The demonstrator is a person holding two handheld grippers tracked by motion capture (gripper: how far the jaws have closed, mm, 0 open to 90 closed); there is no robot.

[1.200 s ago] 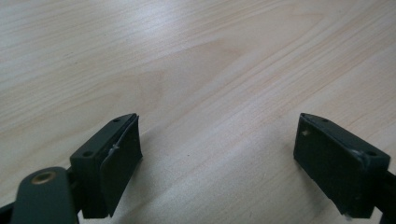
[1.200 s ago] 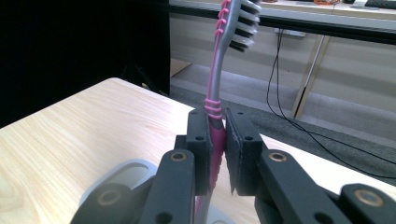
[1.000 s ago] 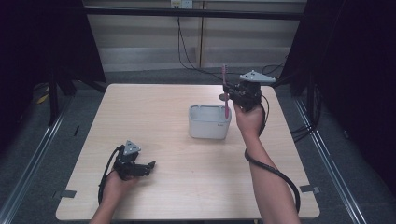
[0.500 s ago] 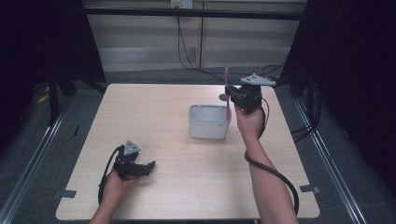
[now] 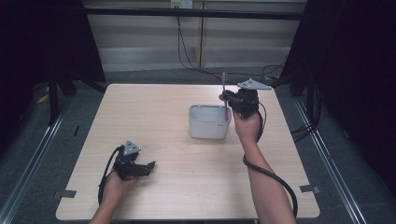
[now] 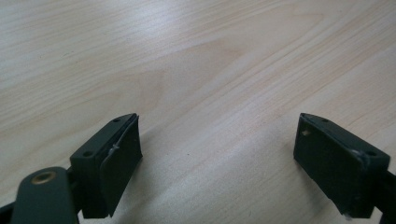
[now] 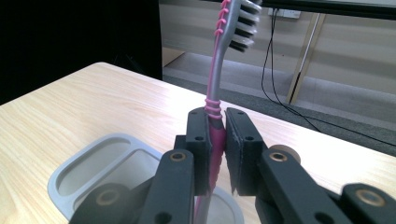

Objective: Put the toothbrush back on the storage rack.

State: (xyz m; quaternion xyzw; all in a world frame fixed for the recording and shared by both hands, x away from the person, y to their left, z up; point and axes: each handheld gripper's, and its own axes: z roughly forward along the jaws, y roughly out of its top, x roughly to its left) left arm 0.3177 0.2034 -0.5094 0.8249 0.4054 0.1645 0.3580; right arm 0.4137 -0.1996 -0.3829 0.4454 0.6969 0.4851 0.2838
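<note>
Over the grey plastic holder (image 5: 209,122), my right gripper (image 7: 216,135) jaws clamp an upright pink-and-grey toothbrush (image 7: 218,84); left gripper (image 6: 219,158) jaws open, resting on the wooden bench (image 5: 154,112).

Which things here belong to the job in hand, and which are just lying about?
In the job:
- toothbrush, upright, clamped in the right gripper
- grey holder, just below the brush's handle

Not in it:
- left gripper, jaws open, nothing between them, low over the table
- cables on the floor behind the table
</note>
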